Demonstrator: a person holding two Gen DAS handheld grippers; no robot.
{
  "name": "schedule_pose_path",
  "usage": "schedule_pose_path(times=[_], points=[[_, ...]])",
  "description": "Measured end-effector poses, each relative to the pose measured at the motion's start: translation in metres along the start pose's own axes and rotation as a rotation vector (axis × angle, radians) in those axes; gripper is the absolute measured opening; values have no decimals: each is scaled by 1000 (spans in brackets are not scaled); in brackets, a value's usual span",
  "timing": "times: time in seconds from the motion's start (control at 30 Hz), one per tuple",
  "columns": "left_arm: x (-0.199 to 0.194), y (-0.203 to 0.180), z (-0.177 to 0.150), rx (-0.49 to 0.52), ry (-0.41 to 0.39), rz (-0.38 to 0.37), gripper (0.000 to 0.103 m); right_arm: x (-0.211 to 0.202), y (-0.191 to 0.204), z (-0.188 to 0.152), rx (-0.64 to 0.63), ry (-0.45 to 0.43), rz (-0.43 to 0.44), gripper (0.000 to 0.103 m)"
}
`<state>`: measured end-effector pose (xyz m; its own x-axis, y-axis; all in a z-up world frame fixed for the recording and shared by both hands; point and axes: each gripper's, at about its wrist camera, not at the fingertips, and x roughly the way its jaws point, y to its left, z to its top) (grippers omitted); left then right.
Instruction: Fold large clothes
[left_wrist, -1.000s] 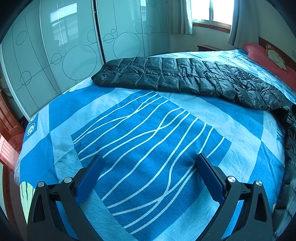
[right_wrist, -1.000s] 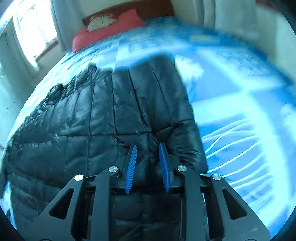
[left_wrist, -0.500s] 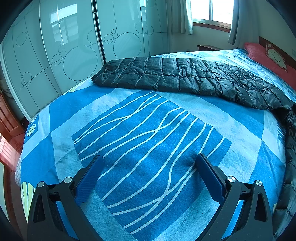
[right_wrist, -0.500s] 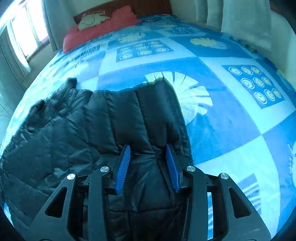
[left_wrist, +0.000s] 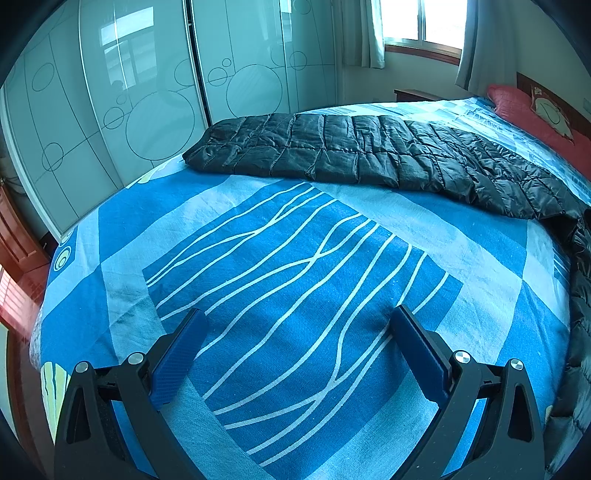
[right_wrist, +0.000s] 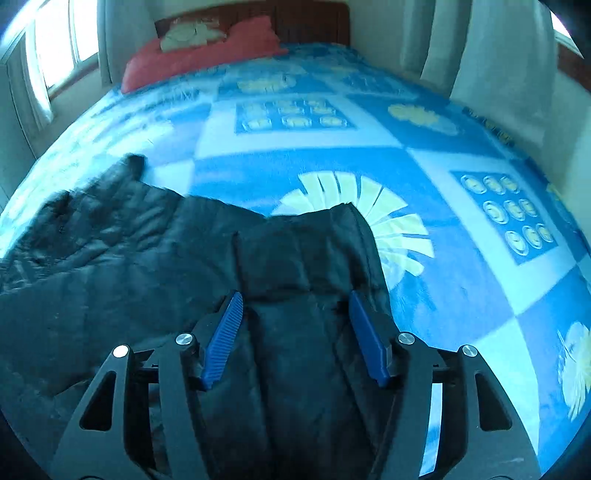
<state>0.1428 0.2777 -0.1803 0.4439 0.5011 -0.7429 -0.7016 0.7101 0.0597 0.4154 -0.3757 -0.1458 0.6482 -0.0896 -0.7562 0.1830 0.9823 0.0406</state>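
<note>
On the blue bedspread (right_wrist: 461, 258), the right gripper (right_wrist: 295, 332), jaws just opening, releases the black puffer jacket (right_wrist: 306, 266)'s folded flap; left gripper (left_wrist: 295, 347), gaping empty, should grasp next

My blue finger pads (right_wrist: 221, 341) are ribbed matt plastic on black frames with shiny metal screws. Under them the black jacket (right_wrist: 288, 258) is quilted cloth with a faint sheen. Around the jacket, the bedsheet (left_wrist: 295, 280) is matt woven cotton.
</note>
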Motion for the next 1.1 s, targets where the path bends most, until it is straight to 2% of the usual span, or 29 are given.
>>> schedule_pose_path(times=[0.13,0.3,0.43,0.57,0.93,1.1], points=[[1,0,0,0,-1,1,99,-47,18,-45,-45,-29,91,67],[1,0,0,-2,1,-2,99,-66,32,-82,-58,-27,93,67],[1,0,0,-4,1,-3,99,-49,37,-90,-74,11,54,68],[1,0,0,-3,1,-2,99,-43,43,-99,-100,-2,24,69],[5,3,6,-9,47,-22,99,-43,37,-105,-91,-26,38,70],[5,14,14,-45,77,-88,99,-44,37,-106,-91,-29,37,70]])
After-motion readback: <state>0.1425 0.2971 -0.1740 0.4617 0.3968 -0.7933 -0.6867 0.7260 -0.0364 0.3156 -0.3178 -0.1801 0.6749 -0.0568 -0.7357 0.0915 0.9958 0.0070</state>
